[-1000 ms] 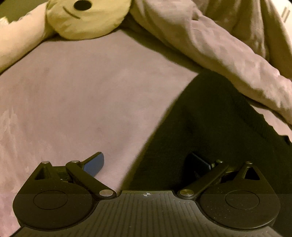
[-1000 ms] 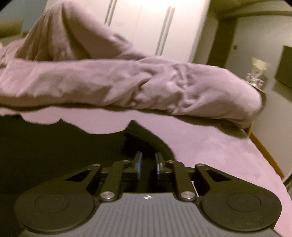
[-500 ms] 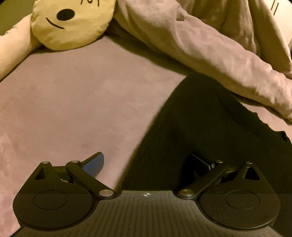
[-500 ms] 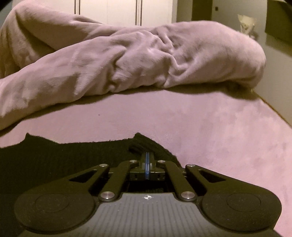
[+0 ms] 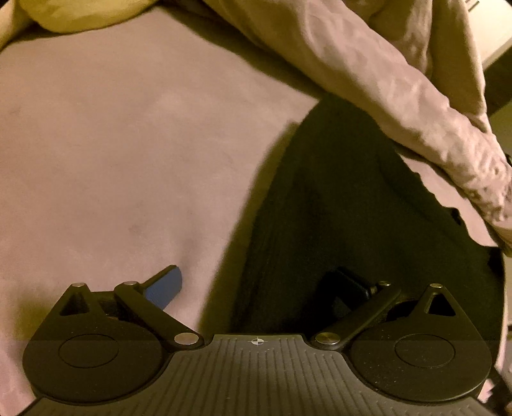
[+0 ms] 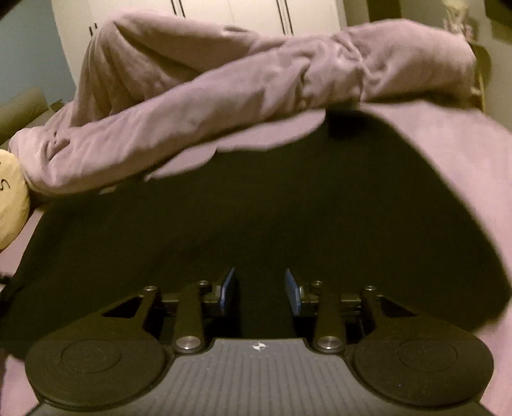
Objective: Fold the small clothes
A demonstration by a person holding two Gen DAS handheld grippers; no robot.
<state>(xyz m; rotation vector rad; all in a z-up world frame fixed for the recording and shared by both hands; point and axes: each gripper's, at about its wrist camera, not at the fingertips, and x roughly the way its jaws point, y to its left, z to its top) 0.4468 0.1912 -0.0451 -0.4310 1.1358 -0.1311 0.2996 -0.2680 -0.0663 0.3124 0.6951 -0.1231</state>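
Observation:
A black knit garment (image 5: 345, 204) lies flat on the mauve bed sheet (image 5: 128, 144). In the right wrist view the garment (image 6: 272, 208) fills the middle, lying spread below the camera. My left gripper (image 5: 252, 284) is wide open over the garment's left edge, its left blue pad (image 5: 164, 286) above bare sheet, its right finger over the black cloth. My right gripper (image 6: 260, 289) is open and empty just above the garment, its blue pads (image 6: 228, 288) apart.
A bunched mauve duvet (image 6: 240, 89) lies along the far side of the bed, also in the left wrist view (image 5: 400, 80). A yellow plush toy (image 5: 80, 16) sits at the far left and shows in the right wrist view (image 6: 11, 198). White wardrobe doors (image 6: 256, 12) stand behind.
My right gripper was shut at the garment's edge half a second ago; now it is open, raised and drawn back over the spread garment. The left gripper moved forward, staying open.

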